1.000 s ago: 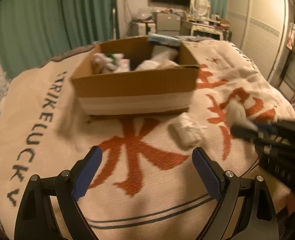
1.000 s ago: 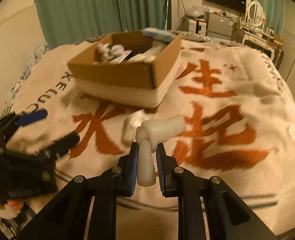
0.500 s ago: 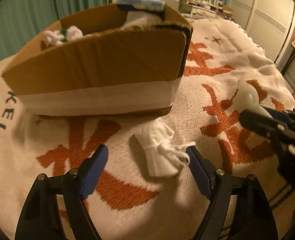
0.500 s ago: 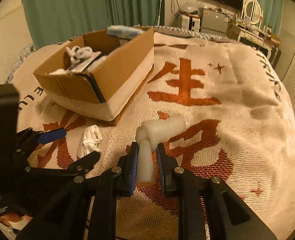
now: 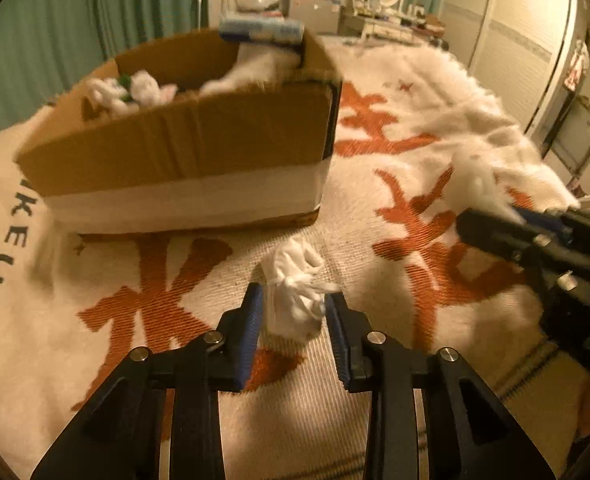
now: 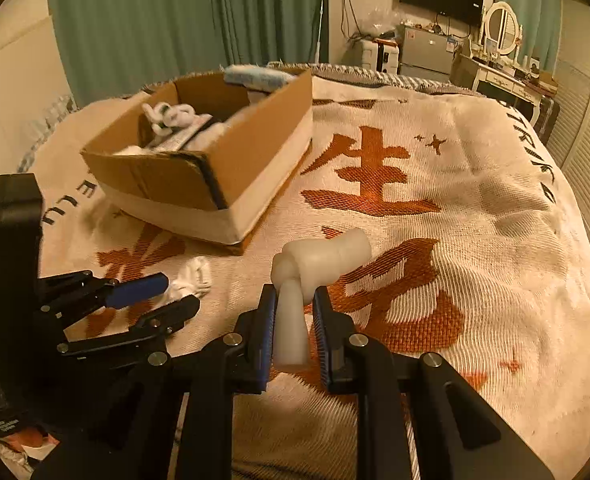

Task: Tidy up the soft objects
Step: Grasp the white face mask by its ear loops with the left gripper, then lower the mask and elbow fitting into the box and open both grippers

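A cardboard box [image 5: 199, 152] with several white soft items inside stands on the blanket; it also shows in the right wrist view [image 6: 231, 168]. My left gripper [image 5: 295, 316] has closed around a knotted white cloth bundle [image 5: 295, 292] lying on the blanket in front of the box; the bundle also shows in the right wrist view [image 6: 193, 280]. My right gripper [image 6: 293, 316] is shut on a knotted white sock [image 6: 315, 268] and holds it above the blanket, right of the left gripper [image 6: 155, 296]. In the left wrist view the right gripper [image 5: 515, 224] is blurred.
The bed is covered by a white blanket [image 6: 455, 200] with orange characters. A blue-and-white pack [image 5: 261, 32] lies across the box's far corner. Green curtains [image 6: 155, 20] hang behind; a dresser with a mirror [image 6: 503, 36] and a wardrobe stand at the back right.
My left gripper has moved forward and down to the white bundle and its jaws have closed from wide open onto it. My right gripper still holds the sock.
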{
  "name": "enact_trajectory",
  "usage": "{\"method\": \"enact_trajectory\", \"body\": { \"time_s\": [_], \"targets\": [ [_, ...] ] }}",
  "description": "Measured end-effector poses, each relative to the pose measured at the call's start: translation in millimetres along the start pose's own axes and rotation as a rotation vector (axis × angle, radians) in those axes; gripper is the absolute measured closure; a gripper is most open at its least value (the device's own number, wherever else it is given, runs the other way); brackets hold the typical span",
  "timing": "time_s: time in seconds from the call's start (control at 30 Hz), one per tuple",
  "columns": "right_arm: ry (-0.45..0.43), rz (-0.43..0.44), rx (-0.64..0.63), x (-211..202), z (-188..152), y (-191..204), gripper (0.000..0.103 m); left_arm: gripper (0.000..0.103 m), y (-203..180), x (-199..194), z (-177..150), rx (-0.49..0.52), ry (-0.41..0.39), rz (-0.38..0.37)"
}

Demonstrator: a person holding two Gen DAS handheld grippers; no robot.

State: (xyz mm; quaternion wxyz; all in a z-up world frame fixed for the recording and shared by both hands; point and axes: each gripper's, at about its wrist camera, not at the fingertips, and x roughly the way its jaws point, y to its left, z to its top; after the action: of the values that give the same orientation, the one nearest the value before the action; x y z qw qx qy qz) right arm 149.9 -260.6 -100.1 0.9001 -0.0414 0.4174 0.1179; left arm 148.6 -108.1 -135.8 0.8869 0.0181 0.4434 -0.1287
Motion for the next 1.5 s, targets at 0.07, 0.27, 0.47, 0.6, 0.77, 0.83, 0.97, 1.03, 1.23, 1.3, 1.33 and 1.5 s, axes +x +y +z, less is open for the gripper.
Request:
{"method": "enact_trajectory", "body": {
  "time_s": [0.07,0.27,0.47,0.6,0.77,0.83,0.97,1.03,1.23,1.3,1.33,1.5],
  "targets": [
    [-0.011,-0.002,-0.003,-9.0,-2.9,5.6,0.085,0.072,1.4,-19.4,-2.1,0.004,-0.034,-0.005],
    [-0.082,-0.015,-0.018,-55.7,-5.9,25.3,0.085,0.072,8.2,-72.7,-4.5,0.011,-0.125,-0.018],
    [-0.106,-0.028,-0.022,-74.1,-6.1,28.5,0.084,0.069,4.9,-74.6,0.8,-0.002,-0.135,-0.005],
    [-0.078,-0.033,-0.016,-58.9,-6.2,20.0,0.084,0.047,2.6,-54.0,-0.2,-0.011,-0.104,-0.028],
    [-0.042,-0.036,-0.007,-32.0,-2.2,4.8,0.084,0.039,-2.1,-18.5,1.4,-0.007,-0.054,-0.023],
    [-0.03,-0.037,-0.006,-21.2,0.3,0.0,0.084,0.039,-2.3,0.1,2.7,-0.013,-0.029,-0.027],
    [0.0,-0.021,0.004,0.9,3.6,-7.9,0.084,0.042,-3.3,32.1,5.5,-0.016,0.018,-0.043],
    [0.013,0.0,0.017,8.2,3.1,-10.5,0.084,0.051,-3.2,42.7,5.9,-0.012,0.027,-0.04],
    [0.016,0.008,0.022,11.2,1.7,-10.4,0.084,0.074,0.8,39.8,4.2,-0.007,0.034,-0.061],
    [0.009,0.0,0.021,8.3,0.8,-8.4,0.084,0.075,0.9,33.0,1.5,0.0,0.025,-0.06],
    [0.006,-0.005,0.021,6.4,0.5,-7.2,0.084,0.075,1.1,26.4,-0.4,0.001,0.017,-0.061],
    [-0.026,-0.011,0.012,-18.3,-3.1,4.3,0.084,0.075,3.7,-13.0,-0.1,0.007,-0.046,-0.064]
  ]
}}
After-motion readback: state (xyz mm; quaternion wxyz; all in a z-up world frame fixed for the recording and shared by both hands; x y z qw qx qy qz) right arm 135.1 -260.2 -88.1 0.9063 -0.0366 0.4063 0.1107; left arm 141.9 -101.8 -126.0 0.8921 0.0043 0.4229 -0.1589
